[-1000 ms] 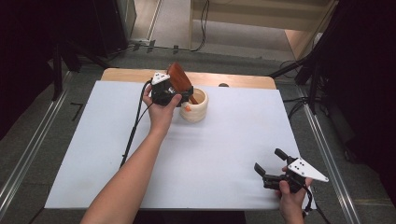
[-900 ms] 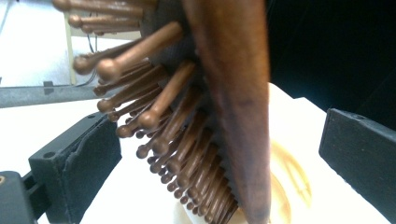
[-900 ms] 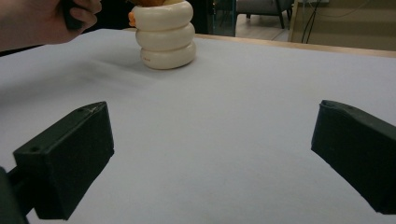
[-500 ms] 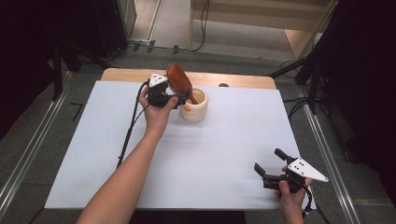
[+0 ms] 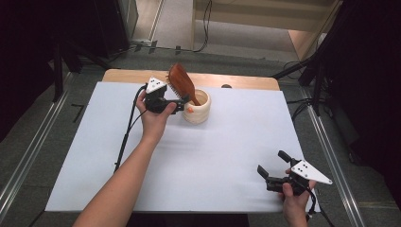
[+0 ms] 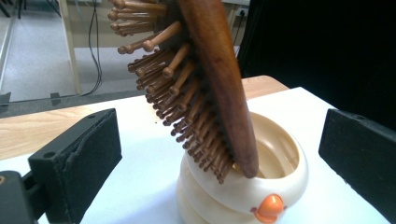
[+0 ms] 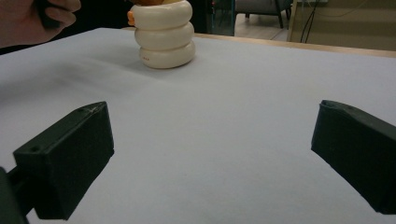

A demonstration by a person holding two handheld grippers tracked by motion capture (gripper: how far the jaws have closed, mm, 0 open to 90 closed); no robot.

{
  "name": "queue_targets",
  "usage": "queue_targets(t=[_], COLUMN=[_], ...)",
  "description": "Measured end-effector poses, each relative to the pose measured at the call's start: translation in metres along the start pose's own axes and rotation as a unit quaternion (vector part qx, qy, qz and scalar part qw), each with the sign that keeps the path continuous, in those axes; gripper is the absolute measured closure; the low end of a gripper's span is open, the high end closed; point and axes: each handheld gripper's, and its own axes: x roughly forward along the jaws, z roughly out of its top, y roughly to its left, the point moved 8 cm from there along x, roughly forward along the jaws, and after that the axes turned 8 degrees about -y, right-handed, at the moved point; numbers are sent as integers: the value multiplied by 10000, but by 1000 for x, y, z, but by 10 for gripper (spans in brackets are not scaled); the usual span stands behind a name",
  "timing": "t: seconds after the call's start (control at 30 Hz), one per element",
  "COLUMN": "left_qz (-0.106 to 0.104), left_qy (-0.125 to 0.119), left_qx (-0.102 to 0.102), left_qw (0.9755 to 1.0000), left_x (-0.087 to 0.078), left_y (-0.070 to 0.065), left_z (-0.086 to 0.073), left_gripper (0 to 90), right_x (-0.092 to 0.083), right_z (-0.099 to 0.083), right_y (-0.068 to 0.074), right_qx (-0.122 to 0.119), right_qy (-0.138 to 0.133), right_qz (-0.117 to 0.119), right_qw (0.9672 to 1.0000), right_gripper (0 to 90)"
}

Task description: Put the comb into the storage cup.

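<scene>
A: From the high view, where does the left claw (image 5: 182, 105) sit?

B: Just left of the cup (image 5: 197, 107), near the table's (image 5: 208, 156) far edge. A wooden hairbrush (image 5: 182, 84) stands handle-down in the cup, its head tilted toward that claw. I'd judge the cup is there as a stand, so the brush stays upright.

A: And the right claw (image 5: 273, 169)?

B: At the near right corner, well apart from cup and brush, jaws spread and empty. It looks parked out of the way.

A: What about the left gripper view?

B: Both jaws stand wide apart, one at each side, with the brush (image 6: 205, 79) and cup (image 6: 243, 186) between and beyond them. Nothing touches the pads. The bristles face the left-hand jaw, and the brush back leans on the cup's rim, which seems to be what holds it at that tilt. An orange beak-like knob (image 6: 269, 207) on the cup faces the claw.

A: Is it gripping anything?

B: No, it is spread with the brush standing free.

A: The right gripper view?

B: Jaws spread over bare table, the cup (image 7: 164, 37) far ahead, toward the left-hand jaw. The other hand (image 7: 35, 18) is at the upper left.
</scene>
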Motion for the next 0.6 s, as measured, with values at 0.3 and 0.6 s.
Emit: queue_targets(t=[0.3,0.6], left_qz=[-106,-216], left_qy=[-54,-150], left_qx=[195,341], left_qw=[9997,9991], left_x=[-15,-32], left_y=[-7,-16], left_z=[2,3], left_gripper=[0,0], right_x=[0,0], right_z=[0,0], right_y=[0,0], right_qx=[-2,-4], right_qy=[6,8], right_qz=[-10,-17], right_qw=[10000,10000], right_gripper=[0,0])
